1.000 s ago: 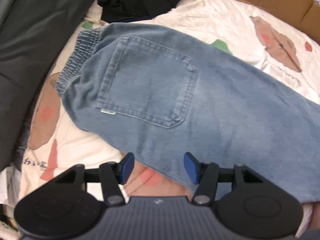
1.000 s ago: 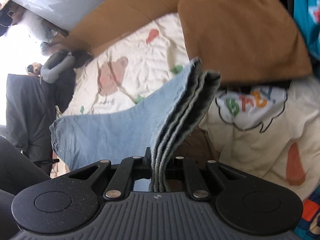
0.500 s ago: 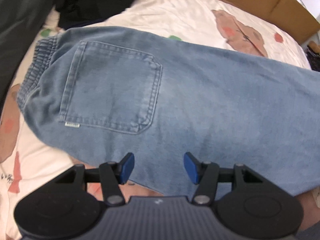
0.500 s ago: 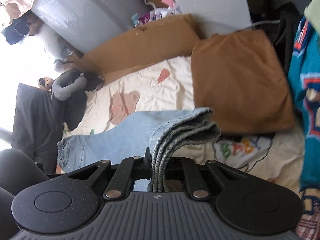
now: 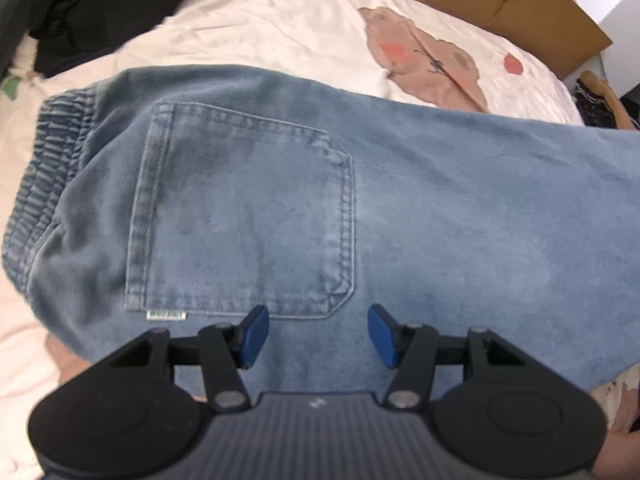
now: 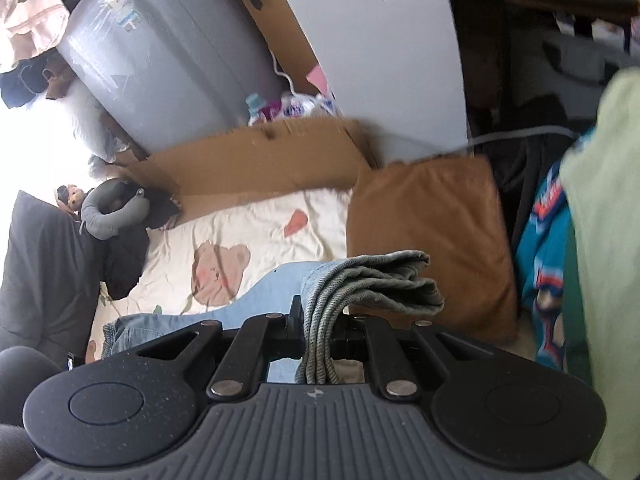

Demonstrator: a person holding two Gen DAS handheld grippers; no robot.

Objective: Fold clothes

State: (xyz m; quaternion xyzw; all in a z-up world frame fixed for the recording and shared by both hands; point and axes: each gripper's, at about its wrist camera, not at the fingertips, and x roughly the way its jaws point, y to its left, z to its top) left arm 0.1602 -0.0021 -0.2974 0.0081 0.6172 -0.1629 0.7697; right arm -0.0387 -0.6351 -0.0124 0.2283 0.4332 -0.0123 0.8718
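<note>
A: Between my right gripper's (image 6: 320, 328) jaws, item one: the stacked hem layers of the jeans (image 6: 372, 284), clamped tight. I count several folded grey-blue edges bunched in the grip, their free ends flopping over to the right just past the fingers.

B: And your left gripper (image 5: 316, 334)?

A: Item two: jaws partly apart, blue pads (image 5: 254, 334) showing, nothing between them. It points steeply down at the seat of the jeans (image 5: 440, 220), just below the back pocket (image 5: 244, 216). Whether the pads touch the cloth, I cannot tell.

B: Where do the jeans lie?

A: Spread across the cream bedsheet (image 5: 280, 28) with the bear print (image 5: 424, 52). The elastic waistband (image 5: 44, 184) is at the left of my left view, the legs run off to the right. In my right view the fabric rises from the sheet toward the grip.

B: Surroundings?

A: Item three: a dark garment (image 5: 100, 4) heaped beyond the waistband. Item four: a brown folded cloth (image 6: 432, 240) behind the held hem. Item five: cardboard (image 6: 256, 160) along the far edge of the bed. Item six: a grey neck pillow (image 6: 108, 216) at the left. Item seven: a blue printed garment (image 6: 544, 264) at the right.
</note>
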